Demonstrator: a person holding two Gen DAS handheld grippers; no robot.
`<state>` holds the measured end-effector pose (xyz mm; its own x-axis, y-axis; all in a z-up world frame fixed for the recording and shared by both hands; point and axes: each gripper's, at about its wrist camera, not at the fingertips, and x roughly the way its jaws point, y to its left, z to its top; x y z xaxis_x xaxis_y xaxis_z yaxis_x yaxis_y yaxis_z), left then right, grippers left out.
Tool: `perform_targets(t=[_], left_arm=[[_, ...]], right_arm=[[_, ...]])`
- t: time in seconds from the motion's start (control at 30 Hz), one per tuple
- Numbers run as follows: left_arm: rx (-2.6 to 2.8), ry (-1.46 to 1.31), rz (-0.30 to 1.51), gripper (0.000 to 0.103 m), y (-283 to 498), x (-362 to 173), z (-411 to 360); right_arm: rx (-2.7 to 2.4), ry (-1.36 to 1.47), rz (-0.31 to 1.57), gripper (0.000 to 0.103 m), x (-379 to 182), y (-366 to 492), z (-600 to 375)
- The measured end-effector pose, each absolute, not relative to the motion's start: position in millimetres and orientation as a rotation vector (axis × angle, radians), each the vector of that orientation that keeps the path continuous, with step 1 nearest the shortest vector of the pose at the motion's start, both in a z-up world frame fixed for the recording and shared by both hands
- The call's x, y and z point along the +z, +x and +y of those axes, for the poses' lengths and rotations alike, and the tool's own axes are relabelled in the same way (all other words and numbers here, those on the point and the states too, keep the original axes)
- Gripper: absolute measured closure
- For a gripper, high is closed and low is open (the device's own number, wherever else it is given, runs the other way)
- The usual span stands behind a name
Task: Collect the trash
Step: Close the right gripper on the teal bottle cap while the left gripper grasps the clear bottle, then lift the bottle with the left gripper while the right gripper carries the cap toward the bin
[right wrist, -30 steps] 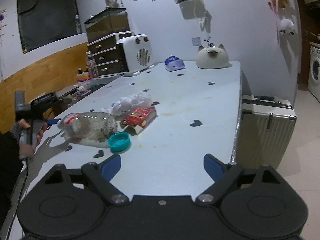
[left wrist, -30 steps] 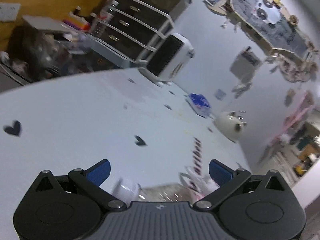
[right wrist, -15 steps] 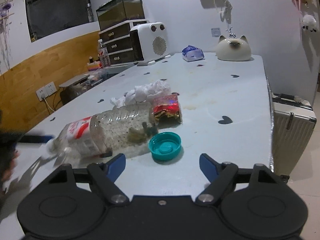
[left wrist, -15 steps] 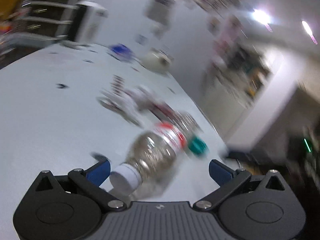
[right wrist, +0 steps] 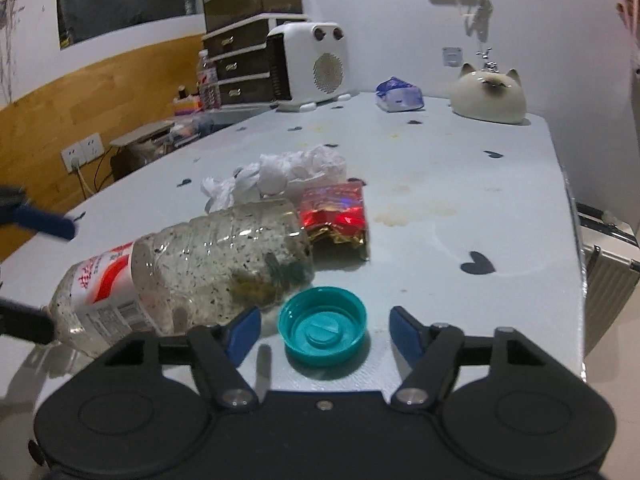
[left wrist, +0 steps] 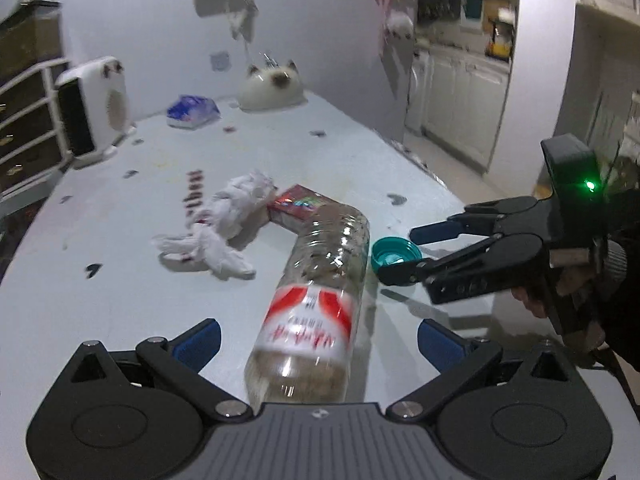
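Both grippers have closed in: left gripper (left wrist: 318,338) gapes around the bottle (left wrist: 316,304), right gripper (right wrist: 324,326) spread around the cap (right wrist: 323,326) on the heart-dotted table (right wrist: 460,184)

Table (right wrist: 460,208): we record a pale blue-white top scattered with small dark heart marks and some yellowish stains near the middle.

Lying directly on it, we count:
- a clear plastic bottle (right wrist: 192,268) on its side, red-and-white label, dirty residue inside;
- a teal cap (right wrist: 323,331), open side up, just beside the bottle;
- a red foil wrapper (right wrist: 335,220) touching the bottle's base end;
- crumpled white tissue (left wrist: 228,224) against the wrapper;
- a white fan heater (right wrist: 310,66), a blue-white packet (right wrist: 399,96) and a cat-shaped ceramic piece (right wrist: 489,98) along the far end.
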<state>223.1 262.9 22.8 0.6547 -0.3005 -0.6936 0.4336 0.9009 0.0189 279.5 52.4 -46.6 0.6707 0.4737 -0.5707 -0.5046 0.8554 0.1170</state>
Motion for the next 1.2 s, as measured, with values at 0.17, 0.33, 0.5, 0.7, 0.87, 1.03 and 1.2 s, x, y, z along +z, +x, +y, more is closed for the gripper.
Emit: perform_targets(t=[0.17,0.33,0.5,0.7,0.87,1.03,1.2], left_arm=[[-0.424,0.256,0.824,0.003,247,18,241],[-0.395,0.292,0.898,0.012,265,7,232],[-0.362,0.266,0.949,0.027,269,-2,227],[-0.316,0.230,0.948,0.039,247,-3,225],[-0.282,0.212,0.935,0.041,216,-2,219],[-0.248,0.142,0.901,0.042,185,-2,216],[-0.197,0.060,0.826,0.043,155,4,218]], right_arm=[[0.551,-0.072,0.636,0.053,-47,274,49],[0.564,-0.083,0.635,0.053,-48,251,33],[0.585,-0.107,0.641,0.053,-48,220,19],[0.593,-0.150,0.656,0.053,-45,192,13],[0.583,-0.174,0.672,0.053,-43,180,14],[0.579,-0.206,0.681,0.054,-43,170,16],[0.562,-0.179,0.683,0.054,-42,158,9]])
